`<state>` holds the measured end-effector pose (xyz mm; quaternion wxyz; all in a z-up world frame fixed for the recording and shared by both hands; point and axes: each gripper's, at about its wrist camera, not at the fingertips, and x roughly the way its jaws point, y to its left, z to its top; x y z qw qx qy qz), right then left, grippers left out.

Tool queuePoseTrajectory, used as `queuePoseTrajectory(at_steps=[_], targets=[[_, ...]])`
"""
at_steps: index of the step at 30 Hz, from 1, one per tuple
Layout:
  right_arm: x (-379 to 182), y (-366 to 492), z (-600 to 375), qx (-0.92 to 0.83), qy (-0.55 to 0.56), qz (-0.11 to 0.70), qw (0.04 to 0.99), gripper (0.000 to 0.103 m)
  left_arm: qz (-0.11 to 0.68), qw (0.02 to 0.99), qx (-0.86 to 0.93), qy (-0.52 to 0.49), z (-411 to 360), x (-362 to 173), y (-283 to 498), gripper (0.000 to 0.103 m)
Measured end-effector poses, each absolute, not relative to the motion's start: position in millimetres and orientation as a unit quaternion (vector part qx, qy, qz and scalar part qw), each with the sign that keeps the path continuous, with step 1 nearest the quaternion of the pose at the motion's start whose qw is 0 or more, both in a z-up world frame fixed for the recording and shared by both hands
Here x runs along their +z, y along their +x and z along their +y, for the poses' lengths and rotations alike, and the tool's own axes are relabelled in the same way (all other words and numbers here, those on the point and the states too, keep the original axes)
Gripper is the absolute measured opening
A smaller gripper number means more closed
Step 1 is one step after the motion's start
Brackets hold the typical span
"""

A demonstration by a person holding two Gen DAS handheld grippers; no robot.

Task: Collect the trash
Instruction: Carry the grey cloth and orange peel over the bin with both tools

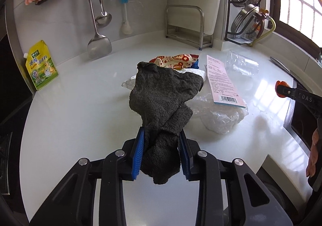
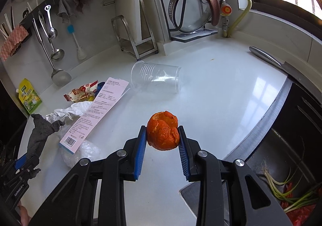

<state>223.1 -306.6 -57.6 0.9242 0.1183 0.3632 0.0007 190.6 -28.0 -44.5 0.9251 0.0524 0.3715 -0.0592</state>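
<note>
Your right gripper [image 2: 162, 137] clamps one orange peel [image 2: 163, 130] between its blue fingers [image 2: 140, 149], above the white worktop [image 2: 221, 85] near the sink [image 2: 281, 145]. Your left gripper [image 1: 162, 141] pinches one dark grey cloth [image 1: 163, 97], which rises past the fingertips and hangs below them. On the worktop lie one clear plastic cup [image 2: 156, 80] on its side, one pink paper slip [image 2: 98, 113], one snack wrapper [image 2: 81, 92] and crumpled clear plastic [image 2: 80, 151].

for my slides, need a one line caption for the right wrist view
Right tongs grip an orange peel above the white counter, beside the sink.
</note>
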Motion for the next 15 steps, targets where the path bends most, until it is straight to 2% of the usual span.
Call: queuePoseTrajectory(at_steps=[15], targets=[[-49.3, 74.4, -261.0, 0.004, 0.124, 0.348, 0.929, 0.03, 0.344, 0.931, -0.116, 0.045, -35.7, -25.8, 84.0, 0.031]])
